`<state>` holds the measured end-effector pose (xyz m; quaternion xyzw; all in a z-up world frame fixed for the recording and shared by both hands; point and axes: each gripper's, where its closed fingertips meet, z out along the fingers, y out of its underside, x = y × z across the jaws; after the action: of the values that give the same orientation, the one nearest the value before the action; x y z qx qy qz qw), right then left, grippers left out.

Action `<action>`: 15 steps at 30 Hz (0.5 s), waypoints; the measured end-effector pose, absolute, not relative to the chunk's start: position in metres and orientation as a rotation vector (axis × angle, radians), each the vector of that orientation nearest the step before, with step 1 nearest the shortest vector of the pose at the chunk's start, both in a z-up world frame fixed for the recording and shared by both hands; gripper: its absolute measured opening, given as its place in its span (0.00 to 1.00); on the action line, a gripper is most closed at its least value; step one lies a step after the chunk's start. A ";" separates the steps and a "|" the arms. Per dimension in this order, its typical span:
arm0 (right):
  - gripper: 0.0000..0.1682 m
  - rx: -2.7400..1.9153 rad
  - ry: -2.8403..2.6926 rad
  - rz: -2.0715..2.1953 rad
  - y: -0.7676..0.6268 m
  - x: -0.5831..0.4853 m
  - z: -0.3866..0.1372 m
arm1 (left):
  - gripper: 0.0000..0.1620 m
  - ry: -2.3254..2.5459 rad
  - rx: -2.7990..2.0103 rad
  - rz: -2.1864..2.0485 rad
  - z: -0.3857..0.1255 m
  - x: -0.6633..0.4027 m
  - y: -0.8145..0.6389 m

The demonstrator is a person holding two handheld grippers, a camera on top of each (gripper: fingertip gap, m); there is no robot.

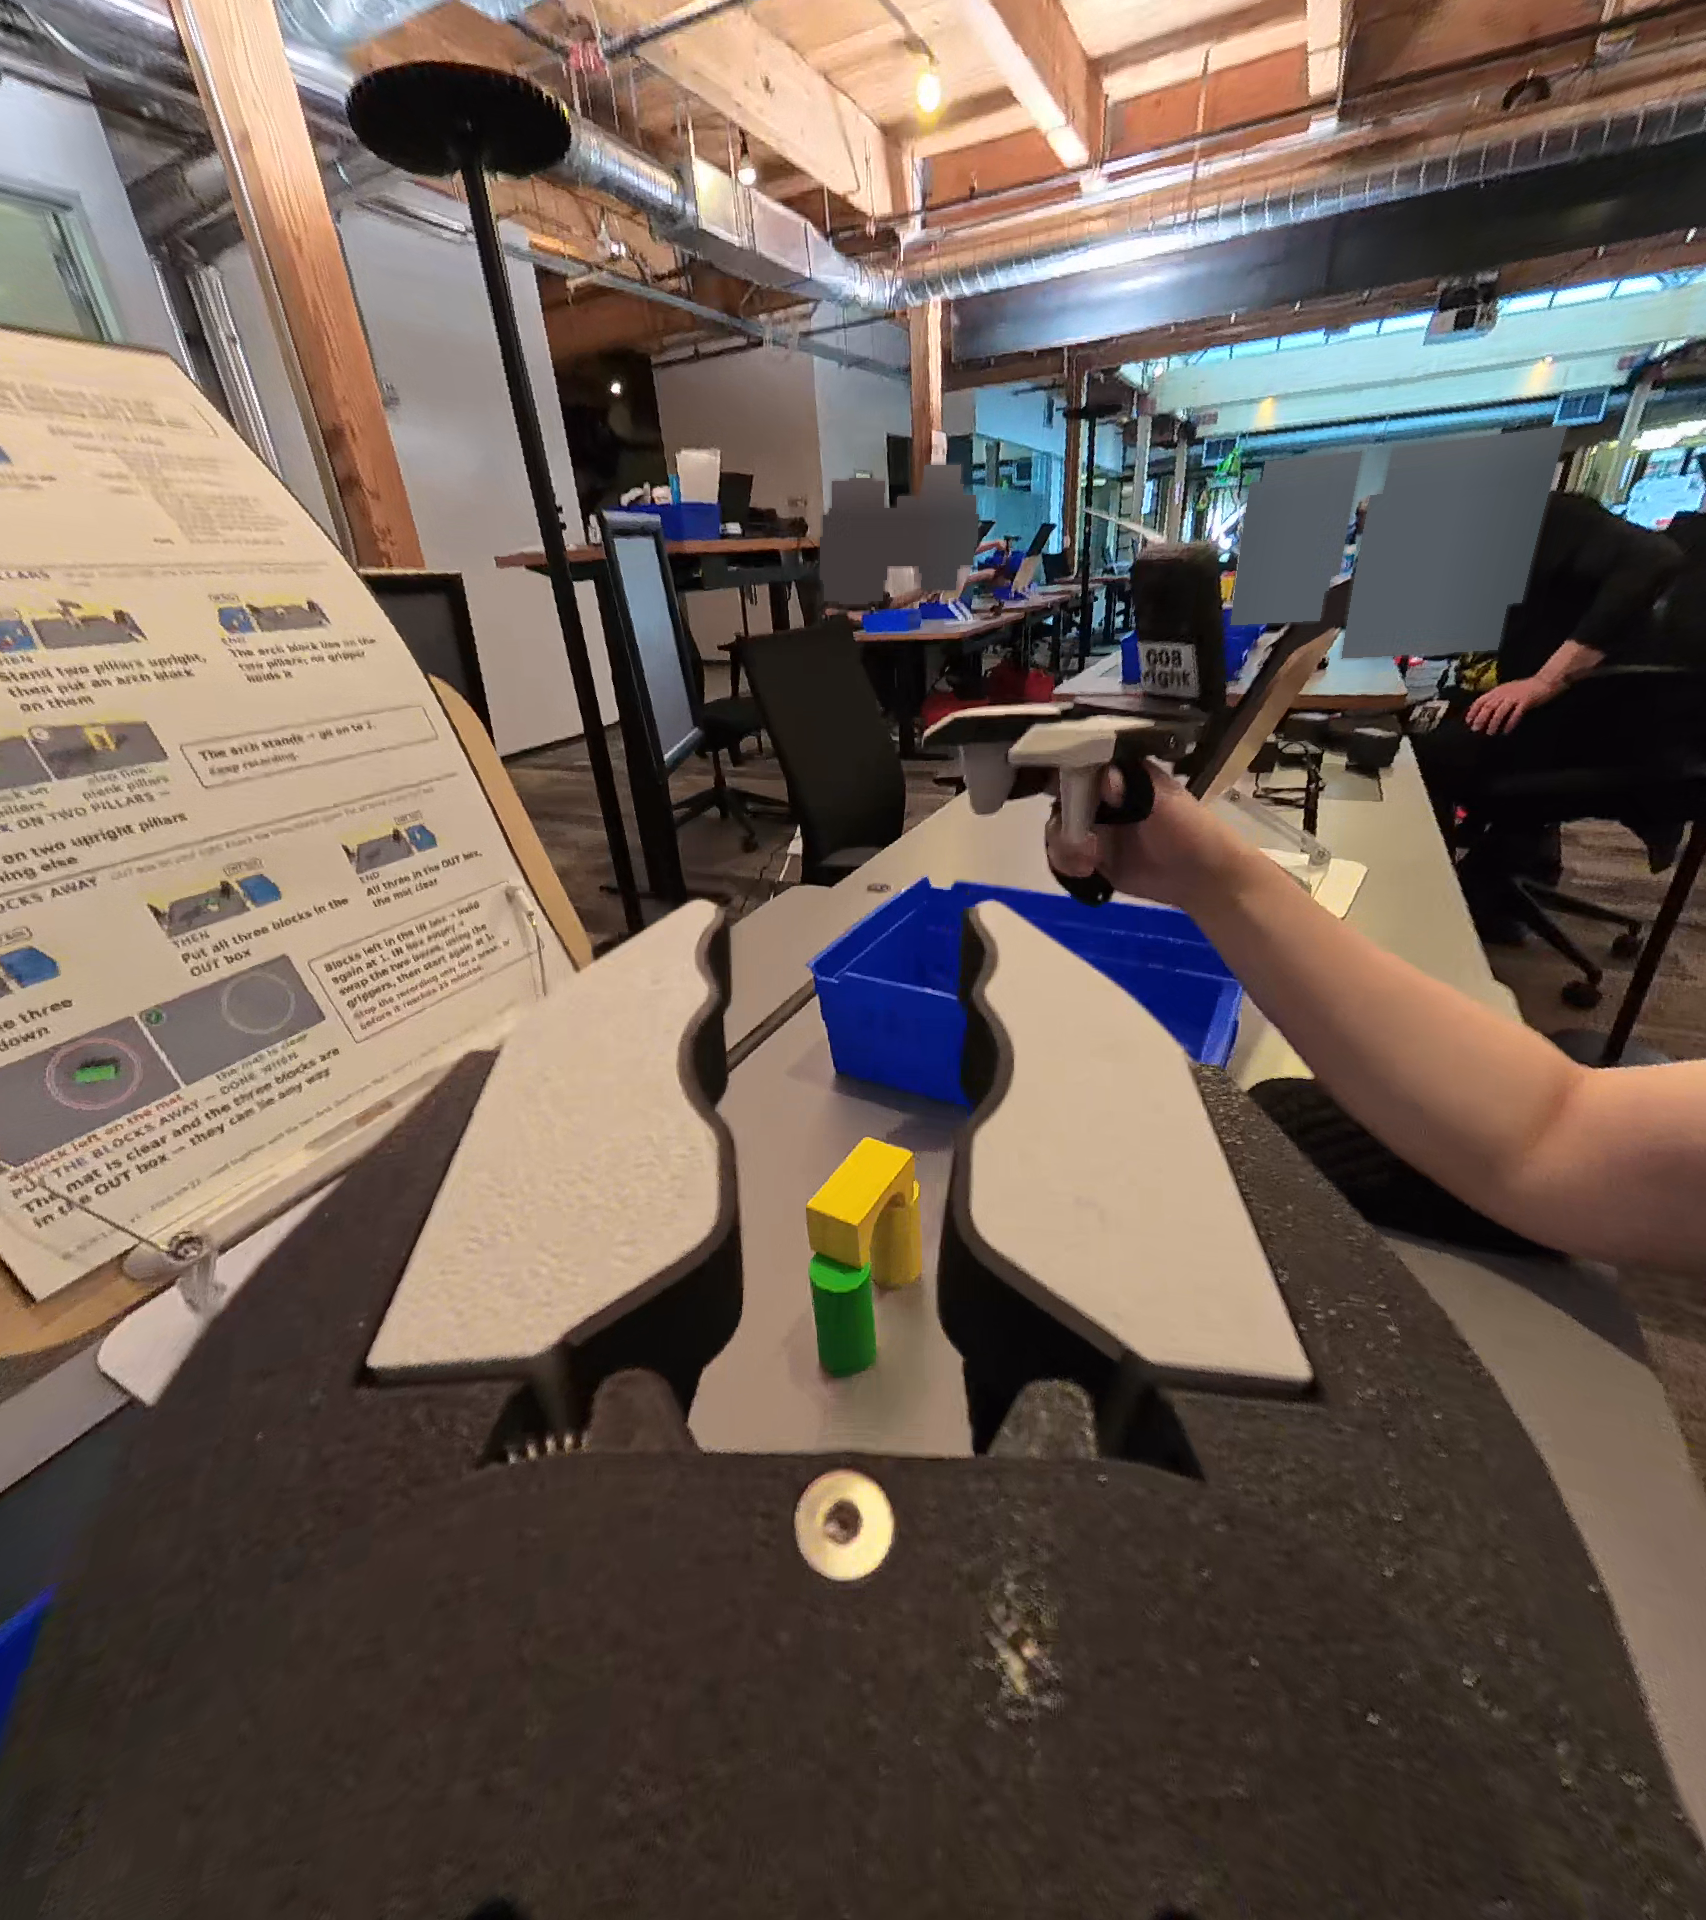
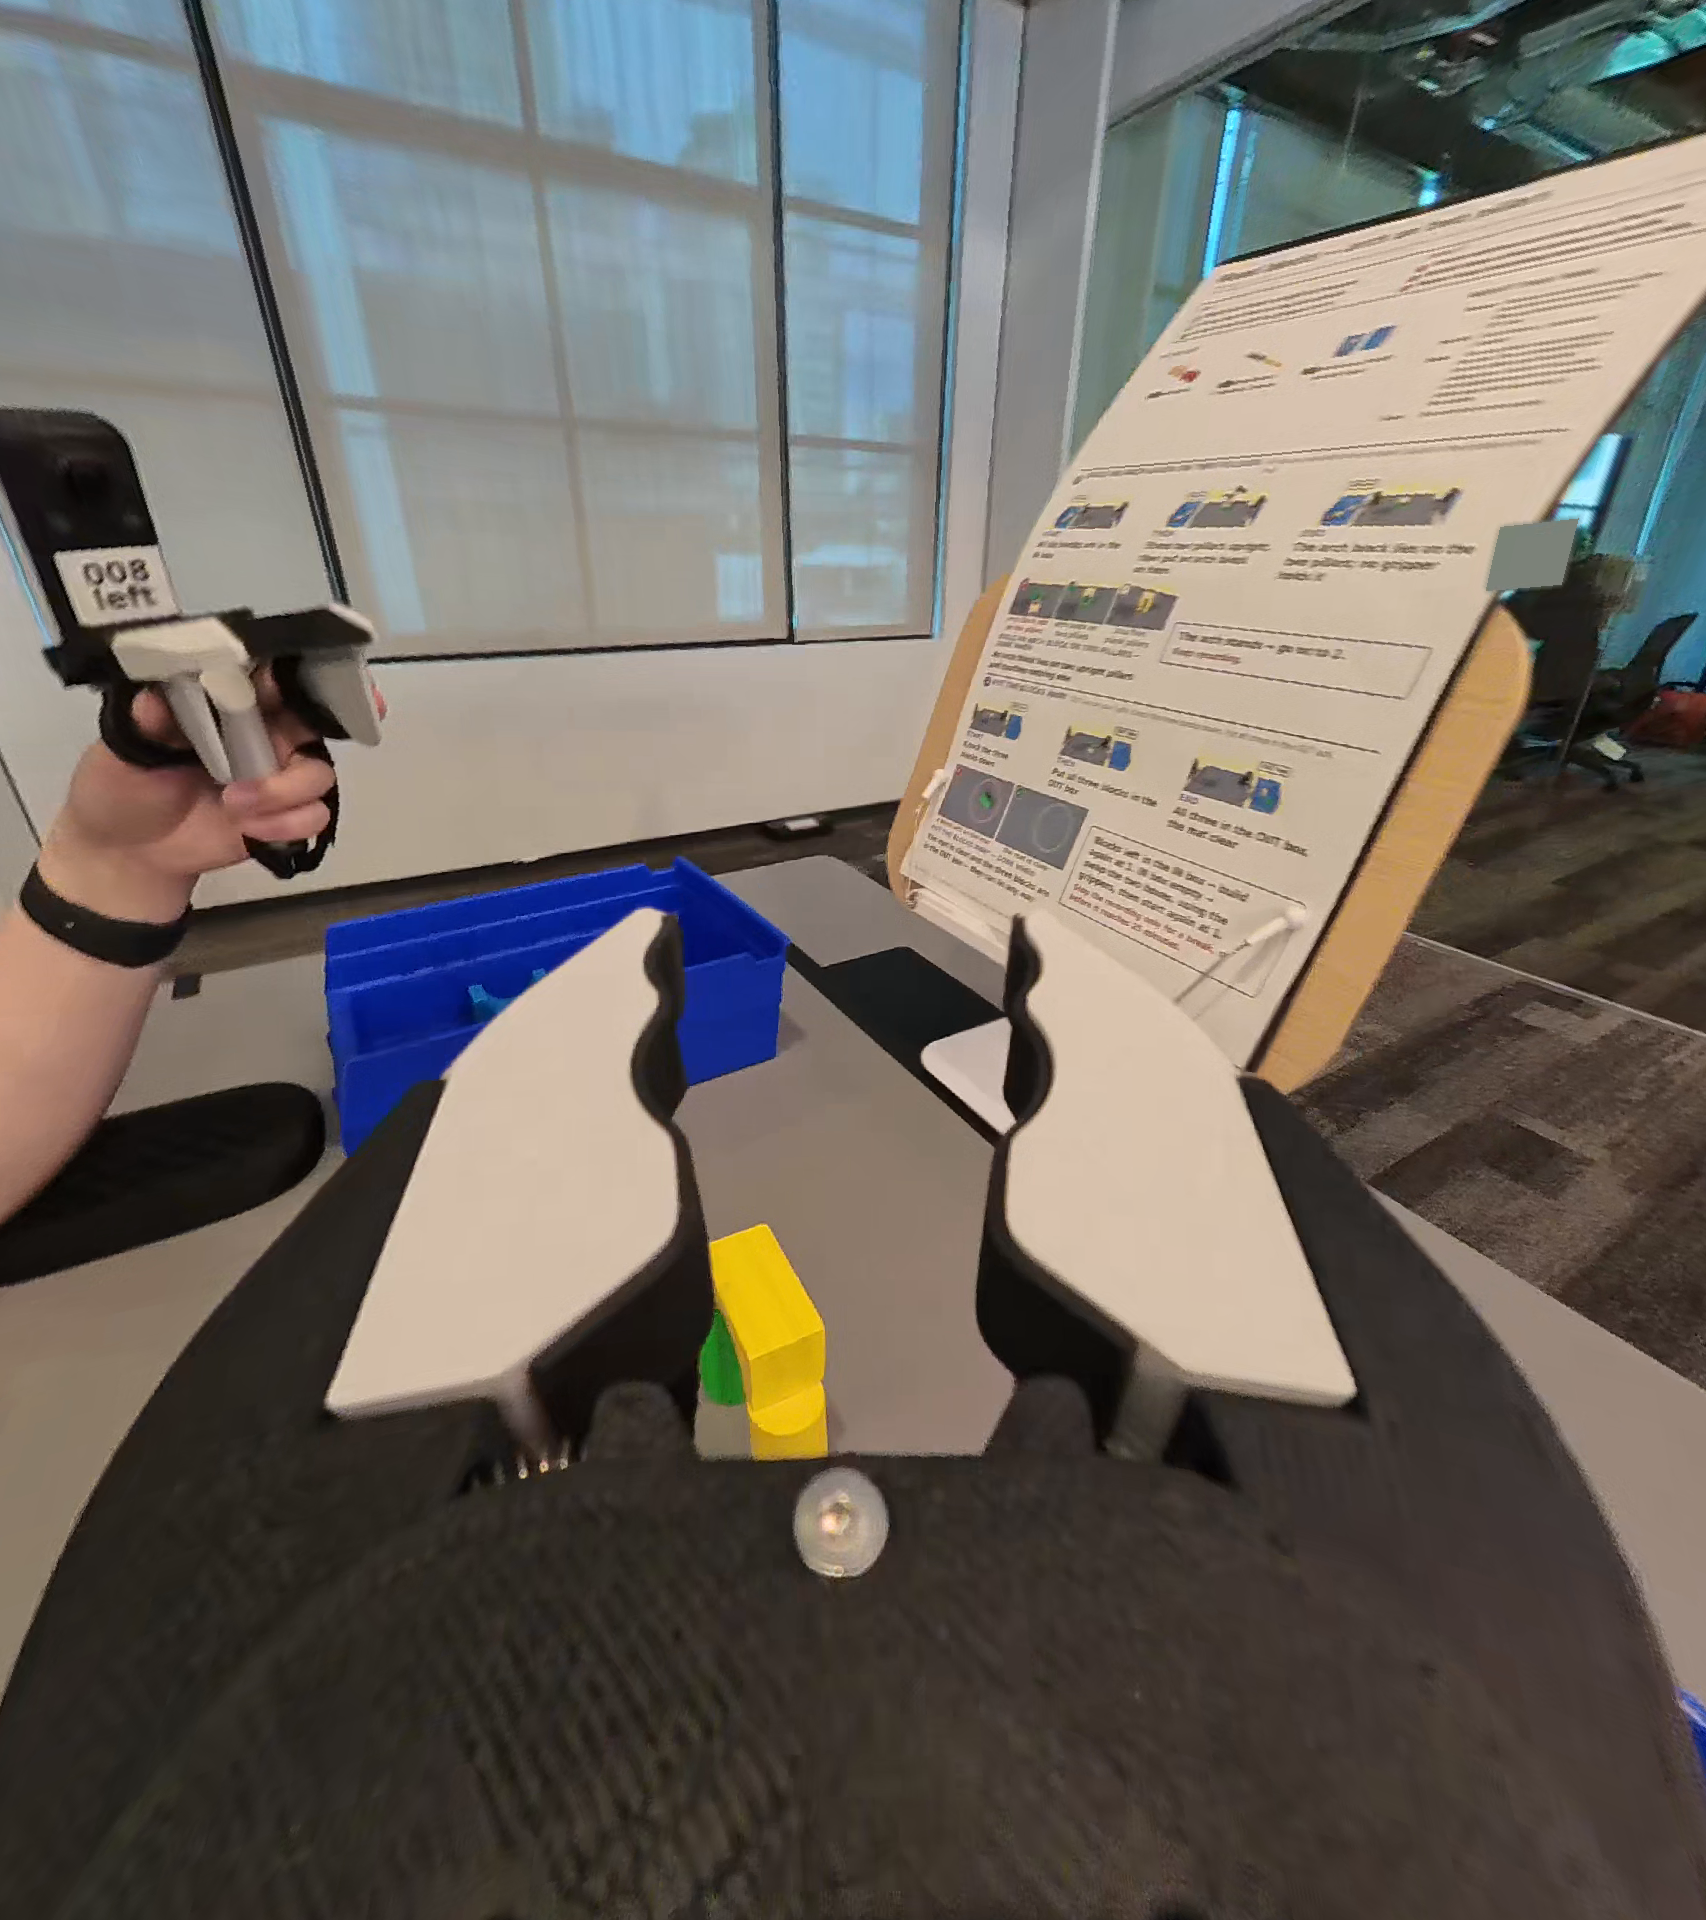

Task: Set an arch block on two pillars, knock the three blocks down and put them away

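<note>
A yellow arch block [image 1: 859, 1195] lies across an upright green pillar [image 1: 841, 1314] and an upright yellow pillar [image 1: 899, 1247] on the grey mat [image 1: 828, 1413]. My left gripper [image 1: 844, 920] is open and empty, held above and short of the stack. My right gripper [image 2: 844, 925] is open and empty, raised on the other side. The right wrist view shows the arch [image 2: 771, 1309], the green pillar [image 2: 719, 1361] and the yellow pillar [image 2: 789, 1423] low between its fingers. Nothing touches the blocks. Each gripper shows in the other's view, the right one [image 1: 1015, 764] and the left one [image 2: 267, 675].
A blue box [image 1: 890, 997] stands beyond the stack under the right hand. Another blue box [image 2: 558, 935] stands under the left hand, with something blue inside. An instruction board [image 1: 153, 831] leans on a stand at the mat's edge. A black arm pad [image 2: 122, 1174] lies beside the mat. Left tips to right tips: about 30 cm.
</note>
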<state>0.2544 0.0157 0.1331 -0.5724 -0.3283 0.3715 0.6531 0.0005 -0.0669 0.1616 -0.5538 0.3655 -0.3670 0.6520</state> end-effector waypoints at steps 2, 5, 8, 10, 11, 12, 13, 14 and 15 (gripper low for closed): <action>0.36 -1.306 -0.705 0.816 0.021 0.261 0.134 | 0.27 0.838 -1.279 -0.793 0.154 0.002 -0.060; 0.35 -1.300 -0.655 0.765 0.027 0.268 0.136 | 0.27 0.845 -1.297 -0.776 0.146 0.003 -0.053; 0.34 -1.266 -0.593 0.706 0.032 0.277 0.141 | 0.28 0.862 -1.304 -0.806 0.139 0.008 -0.050; 0.33 -1.262 -0.563 0.687 0.035 0.280 0.141 | 0.29 0.862 -1.311 -0.800 0.134 0.012 -0.046; 0.33 -1.276 -0.545 0.677 0.038 0.282 0.140 | 0.29 0.857 -1.313 -0.795 0.132 0.014 -0.043; 0.33 -1.293 -0.516 0.663 0.041 0.285 0.139 | 0.29 0.849 -1.315 -0.790 0.131 0.015 -0.041; 0.33 -1.302 -0.483 0.647 0.044 0.289 0.139 | 0.29 0.836 -1.311 -0.793 0.130 0.016 -0.039; 0.33 -1.302 -0.446 0.635 0.046 0.293 0.140 | 0.29 0.815 -1.305 -0.808 0.131 0.017 -0.039; 0.33 -1.295 -0.405 0.621 0.048 0.299 0.142 | 0.28 0.790 -1.292 -0.832 0.132 0.018 -0.039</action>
<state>0.2990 0.0478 0.1417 -0.5892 -0.1841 0.2824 0.7342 0.0177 -0.0389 0.1324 -0.5687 0.3478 -0.3662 0.6493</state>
